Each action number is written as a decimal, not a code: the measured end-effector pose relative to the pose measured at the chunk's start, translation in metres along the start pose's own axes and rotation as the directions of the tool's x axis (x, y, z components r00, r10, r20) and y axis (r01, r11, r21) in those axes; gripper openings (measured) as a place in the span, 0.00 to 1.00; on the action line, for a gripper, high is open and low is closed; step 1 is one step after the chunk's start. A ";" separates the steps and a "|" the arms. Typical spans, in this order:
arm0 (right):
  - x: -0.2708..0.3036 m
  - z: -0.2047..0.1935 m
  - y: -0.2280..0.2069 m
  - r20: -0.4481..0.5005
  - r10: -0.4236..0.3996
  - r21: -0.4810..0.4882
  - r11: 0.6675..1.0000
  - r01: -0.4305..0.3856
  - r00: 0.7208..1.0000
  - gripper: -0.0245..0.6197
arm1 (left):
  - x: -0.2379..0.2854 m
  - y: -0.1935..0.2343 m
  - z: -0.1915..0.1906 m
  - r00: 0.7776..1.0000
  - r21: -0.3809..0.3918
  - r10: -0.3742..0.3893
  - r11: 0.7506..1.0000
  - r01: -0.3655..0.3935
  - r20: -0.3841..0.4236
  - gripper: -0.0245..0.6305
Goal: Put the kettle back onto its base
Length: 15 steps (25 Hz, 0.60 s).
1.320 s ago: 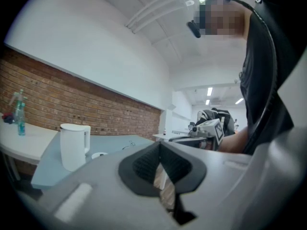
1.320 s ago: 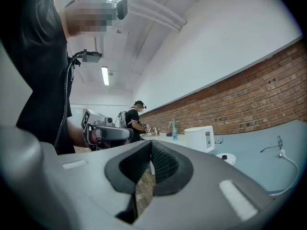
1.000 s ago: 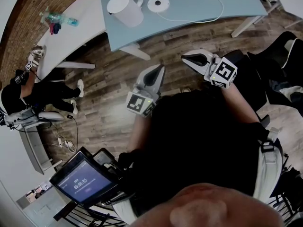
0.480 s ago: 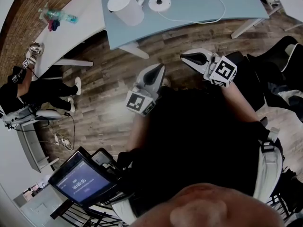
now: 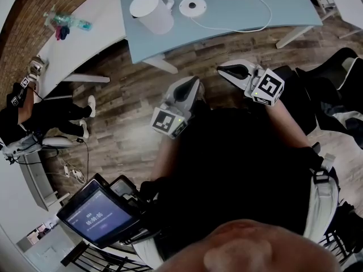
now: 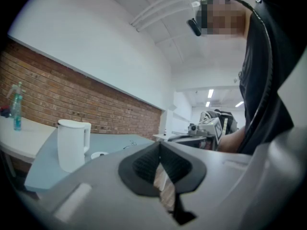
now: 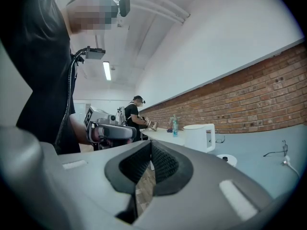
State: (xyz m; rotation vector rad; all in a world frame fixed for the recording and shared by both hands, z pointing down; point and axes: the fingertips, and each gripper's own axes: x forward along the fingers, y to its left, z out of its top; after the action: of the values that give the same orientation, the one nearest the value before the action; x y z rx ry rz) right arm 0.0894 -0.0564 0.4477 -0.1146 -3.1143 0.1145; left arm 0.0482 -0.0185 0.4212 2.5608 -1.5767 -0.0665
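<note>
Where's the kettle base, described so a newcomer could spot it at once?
Find the blue-grey table at the top of the head view. On it, right of the tall white kettle, lies the base: a flat white disc with a dark centre, the only thing with a white cord running from it.

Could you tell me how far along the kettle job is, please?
Nothing looks done: the kettle stands on the table beside its base, not on it. Nothing is in hand: the left gripper and right gripper are both shut, empty, and short of the table. Left: reach in, grip the kettle, lift it and set it on the base.
</note>
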 end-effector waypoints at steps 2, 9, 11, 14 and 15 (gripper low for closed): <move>0.008 -0.002 -0.011 -0.004 -0.007 0.006 1.000 0.007 1.000 0.04 | 0.002 0.015 -0.004 1.000 -0.009 0.000 1.000 0.000 -0.008 0.04; 0.048 -0.004 -0.041 -0.011 0.007 0.018 1.000 -0.006 1.000 0.04 | 0.010 0.066 0.003 1.000 -0.019 0.012 1.000 -0.013 -0.014 0.04; 0.056 -0.003 -0.048 -0.006 0.013 0.015 1.000 -0.013 1.000 0.04 | 0.012 0.074 0.004 1.000 -0.007 0.007 1.000 -0.007 -0.017 0.04; 0.067 -0.003 -0.058 -0.001 0.020 0.013 1.000 -0.020 1.000 0.04 | 0.016 0.086 0.005 1.000 0.000 0.008 1.000 -0.008 -0.021 0.04; 0.071 -0.003 -0.062 -0.001 0.021 0.014 1.000 -0.021 1.000 0.04 | 0.017 0.091 0.005 1.000 -0.002 0.012 1.000 -0.012 -0.025 0.04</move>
State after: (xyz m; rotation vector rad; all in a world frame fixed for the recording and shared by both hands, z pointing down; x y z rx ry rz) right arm 0.0141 -0.1121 0.4565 -0.1468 -3.1116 0.1362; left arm -0.0252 -0.0747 0.4287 2.5406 -1.5819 -0.0356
